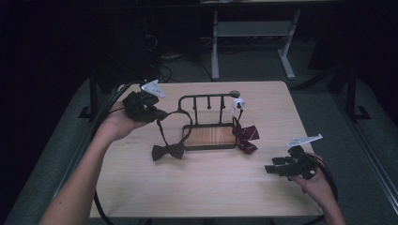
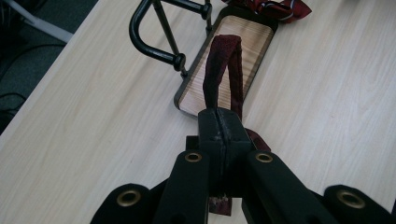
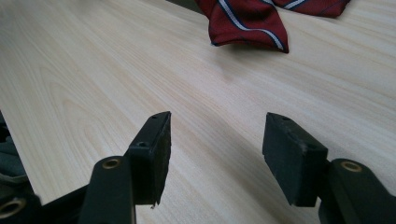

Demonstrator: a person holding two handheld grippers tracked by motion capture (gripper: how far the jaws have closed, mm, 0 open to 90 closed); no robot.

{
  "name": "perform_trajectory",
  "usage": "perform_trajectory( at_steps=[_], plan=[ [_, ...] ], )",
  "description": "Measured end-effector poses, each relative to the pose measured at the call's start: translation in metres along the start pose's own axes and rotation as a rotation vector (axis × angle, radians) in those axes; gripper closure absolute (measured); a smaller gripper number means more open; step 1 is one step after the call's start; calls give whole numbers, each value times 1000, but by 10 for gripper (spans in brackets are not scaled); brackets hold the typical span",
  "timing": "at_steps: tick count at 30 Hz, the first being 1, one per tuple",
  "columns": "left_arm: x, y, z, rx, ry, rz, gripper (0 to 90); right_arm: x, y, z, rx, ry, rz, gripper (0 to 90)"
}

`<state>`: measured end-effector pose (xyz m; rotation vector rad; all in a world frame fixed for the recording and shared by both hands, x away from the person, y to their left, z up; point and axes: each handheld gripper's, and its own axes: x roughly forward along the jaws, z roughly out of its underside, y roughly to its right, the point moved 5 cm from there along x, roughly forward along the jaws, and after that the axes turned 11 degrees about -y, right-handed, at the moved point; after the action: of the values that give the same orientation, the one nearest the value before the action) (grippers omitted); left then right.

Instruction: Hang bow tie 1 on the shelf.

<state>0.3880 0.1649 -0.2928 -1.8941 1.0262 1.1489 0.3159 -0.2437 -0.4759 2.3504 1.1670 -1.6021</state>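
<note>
Left gripper [image 1: 152, 114] clamped on the dark bow tie's strap [image 2: 224, 70]; bow [image 1: 167, 151] lies near-right of it, strap running toward the rack [image 1: 209, 99]. Right gripper [image 1: 274, 168] released, idle, near right.

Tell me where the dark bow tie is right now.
In the high view the dark bow tie lies left of centre on the table, just left of the rack. Its strap runs up to the left tool, which pinches it.
</note>
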Motion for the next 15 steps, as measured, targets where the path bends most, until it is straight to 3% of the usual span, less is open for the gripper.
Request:
perform_trajectory(
  at_steps=[15],
  plan=[
    [2, -17, -7, -38, -18, -10, 896, -1, 1, 0, 2, 2, 2, 419]
  ],
)
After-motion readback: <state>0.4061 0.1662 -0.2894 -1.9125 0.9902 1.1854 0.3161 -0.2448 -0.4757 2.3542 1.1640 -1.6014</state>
